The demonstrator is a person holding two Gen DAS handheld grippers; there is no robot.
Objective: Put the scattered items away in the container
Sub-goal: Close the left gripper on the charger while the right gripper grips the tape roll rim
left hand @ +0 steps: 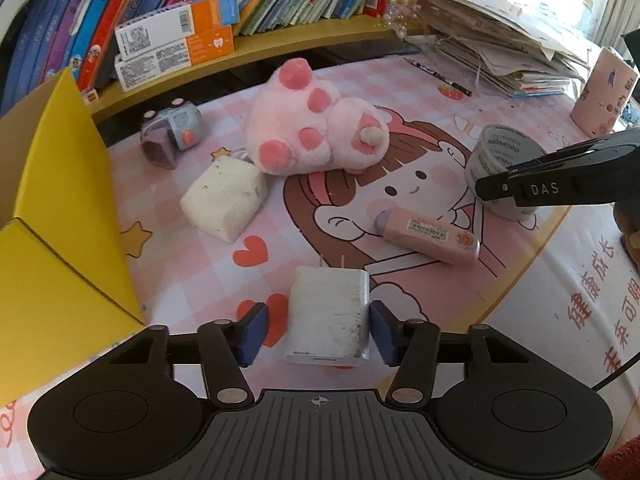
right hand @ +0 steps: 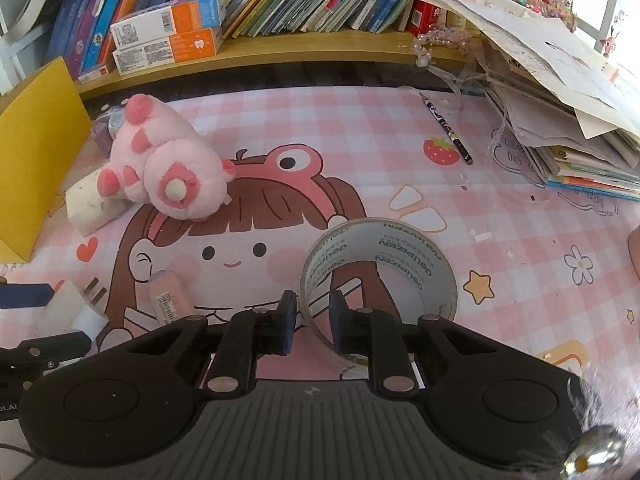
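Observation:
My left gripper (left hand: pixel 318 332) is open with its blue pads on either side of a white plug charger (left hand: pixel 329 314) that stands on the mat; a gap shows at the left pad. My right gripper (right hand: pixel 312 320) straddles the near wall of a clear tape roll (right hand: pixel 380 276), one pad inside and one outside; I cannot tell if the pads press it. The yellow cardboard box (left hand: pixel 52 208) stands at the left. A pink plush (left hand: pixel 312 124), a white sponge block (left hand: pixel 224 200), a pink tube (left hand: pixel 432 236) and a grey toy watch (left hand: pixel 172 132) lie on the mat.
A bookshelf ledge (left hand: pixel 304 36) with books and toothpaste boxes (left hand: pixel 176 40) runs along the back. A paper stack (right hand: pixel 560 92) sits at the back right, a pencil (right hand: pixel 448 128) beside it. A pink cup (left hand: pixel 604 92) stands at the far right.

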